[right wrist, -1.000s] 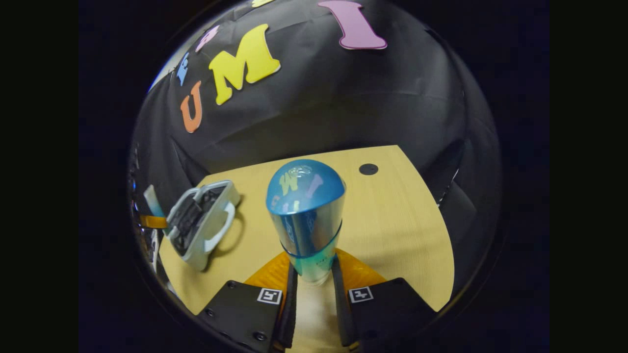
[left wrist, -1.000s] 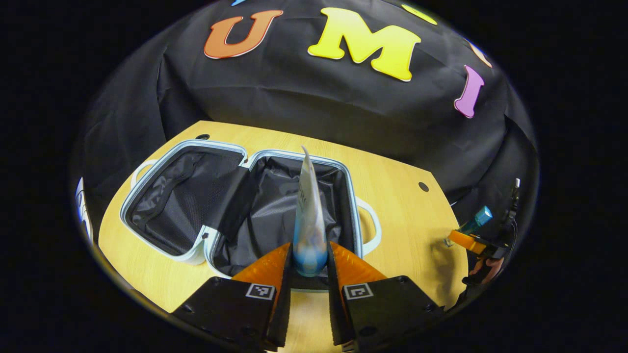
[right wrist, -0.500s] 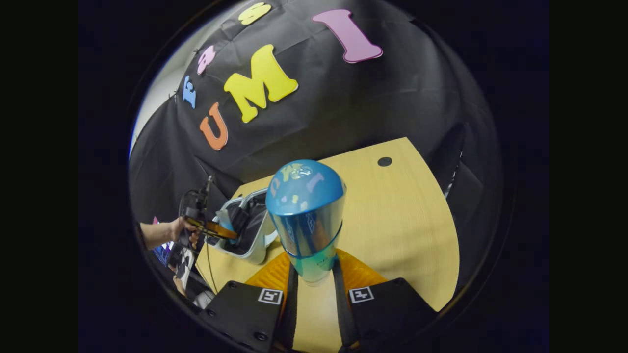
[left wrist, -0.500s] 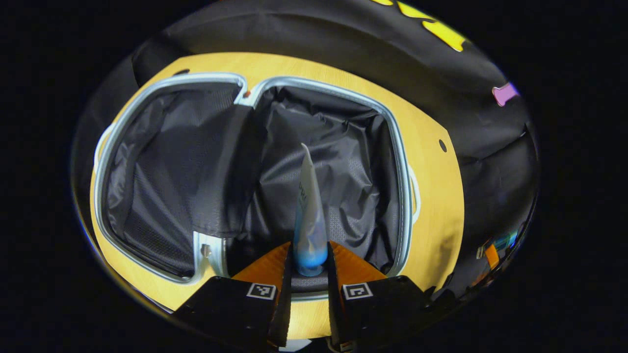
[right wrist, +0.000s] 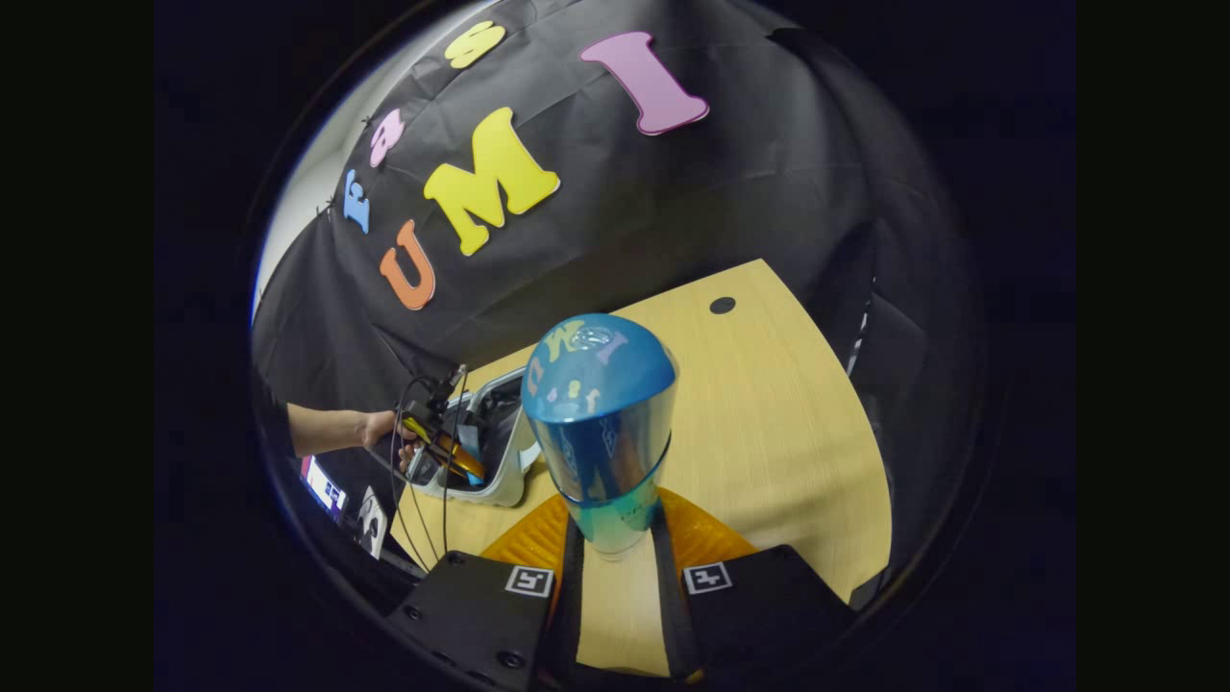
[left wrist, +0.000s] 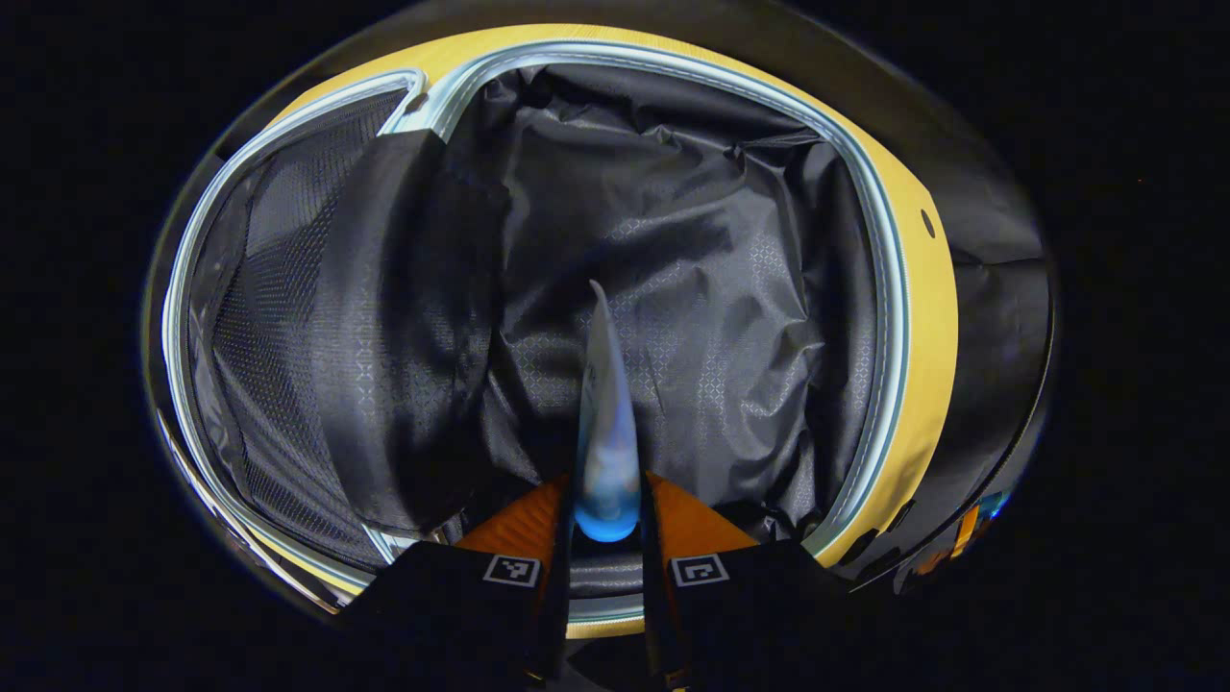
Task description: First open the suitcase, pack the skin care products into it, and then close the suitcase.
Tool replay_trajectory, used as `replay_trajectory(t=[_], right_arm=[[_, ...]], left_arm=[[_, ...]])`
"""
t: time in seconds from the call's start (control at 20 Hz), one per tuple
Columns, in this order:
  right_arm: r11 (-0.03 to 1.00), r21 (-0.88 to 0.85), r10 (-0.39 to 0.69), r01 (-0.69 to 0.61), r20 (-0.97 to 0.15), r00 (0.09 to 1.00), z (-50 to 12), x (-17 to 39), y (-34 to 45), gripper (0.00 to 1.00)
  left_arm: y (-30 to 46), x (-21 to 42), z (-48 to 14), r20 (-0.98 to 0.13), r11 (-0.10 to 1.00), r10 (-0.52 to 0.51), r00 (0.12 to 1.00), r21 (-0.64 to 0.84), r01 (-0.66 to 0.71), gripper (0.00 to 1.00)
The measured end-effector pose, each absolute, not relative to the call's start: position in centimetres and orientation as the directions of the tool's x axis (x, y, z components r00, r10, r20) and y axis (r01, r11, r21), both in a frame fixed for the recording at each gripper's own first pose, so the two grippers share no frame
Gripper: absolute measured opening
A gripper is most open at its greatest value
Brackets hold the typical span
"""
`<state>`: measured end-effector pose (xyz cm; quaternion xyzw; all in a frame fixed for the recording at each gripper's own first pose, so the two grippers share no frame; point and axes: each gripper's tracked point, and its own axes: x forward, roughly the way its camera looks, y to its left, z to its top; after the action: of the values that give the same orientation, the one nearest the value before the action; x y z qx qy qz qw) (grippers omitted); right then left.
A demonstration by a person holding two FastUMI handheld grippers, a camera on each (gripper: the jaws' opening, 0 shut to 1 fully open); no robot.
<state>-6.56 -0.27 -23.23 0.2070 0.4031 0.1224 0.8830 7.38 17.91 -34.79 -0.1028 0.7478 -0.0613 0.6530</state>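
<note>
In the left gripper view the open suitcase (left wrist: 889,288) lies flat on the wooden table, its pale rim around black lining. My left gripper (left wrist: 605,524) is shut on a white and blue tube (left wrist: 605,432), held low over the right half's lining. In the right gripper view my right gripper (right wrist: 615,538) is shut on a blue bottle with a rounded cap (right wrist: 598,423), held above the table. Far left there, the suitcase (right wrist: 500,461) shows small, with the left gripper (right wrist: 444,452) reaching into it.
The mesh-lined left half of the suitcase (left wrist: 269,317) lies open beside a black divider flap (left wrist: 384,308). A hand and forearm (right wrist: 336,428) hold the far gripper. The wooden table (right wrist: 769,423) has a dark round hole (right wrist: 722,305) near its far edge.
My left gripper has gone forward and down with the tube, from in front of the suitcase to just over its right half. The right gripper has stayed over the table with the bottle, only turning.
</note>
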Motion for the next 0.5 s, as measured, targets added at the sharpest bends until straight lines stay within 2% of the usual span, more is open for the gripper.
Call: replay_trajectory(t=[0.05, 0.1, 0.25, 0.45, 0.5], right_arm=[[0.883, 0.467, 0.378, -0.039, -0.662, 0.647, -23.3, -6.6, -0.5, 0.33], [0.882, 0.471, 0.376, -0.030, -0.663, 0.647, -23.2, -6.7, -0.7, 0.33], [0.881, 0.471, 0.375, -0.028, -0.663, 0.648, -23.0, -6.4, -0.8, 0.32], [0.895, 0.439, 0.381, -0.077, -0.664, 0.643, -22.6, -6.2, 0.0, 0.32], [0.898, 0.427, 0.389, -0.101, -0.666, 0.636, -22.5, -6.0, 0.6, 0.32]], left_arm=[[17.9, 7.4, -34.8, -0.965, 0.974, -0.224, -0.134, -0.218, -0.064, 0.43], [17.9, 7.3, -34.9, -0.966, 0.977, -0.214, -0.146, -0.208, -0.055, 0.35], [17.6, 7.1, -35.2, -0.967, 0.982, -0.191, -0.167, -0.185, -0.048, 0.39], [16.9, 7.4, -35.0, -0.969, 0.978, -0.208, -0.137, -0.202, -0.056, 0.44], [16.8, 7.5, -34.7, -0.969, 0.976, -0.217, -0.116, -0.212, -0.055, 0.63]])
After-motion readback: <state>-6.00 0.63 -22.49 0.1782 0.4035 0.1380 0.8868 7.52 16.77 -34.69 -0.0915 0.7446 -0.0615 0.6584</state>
